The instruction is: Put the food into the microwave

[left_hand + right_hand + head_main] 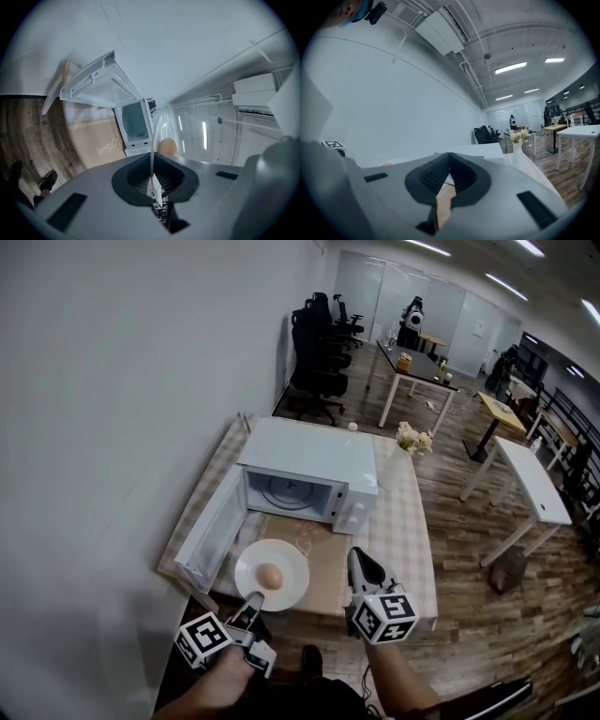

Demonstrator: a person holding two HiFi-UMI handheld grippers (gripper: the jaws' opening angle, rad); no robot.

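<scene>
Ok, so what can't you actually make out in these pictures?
- Head view: markings on the microwave's control panel, too small.
- Left gripper view: the egg's lower part, behind the left tool holding the plate.
- Right gripper view: the microwave's open front, behind the right tool's body.

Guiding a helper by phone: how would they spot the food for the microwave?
Find the open white microwave on the checked table. Right before it lies a white plate, its rim pinched by the left gripper. The food is the lone brown egg on it.
</scene>
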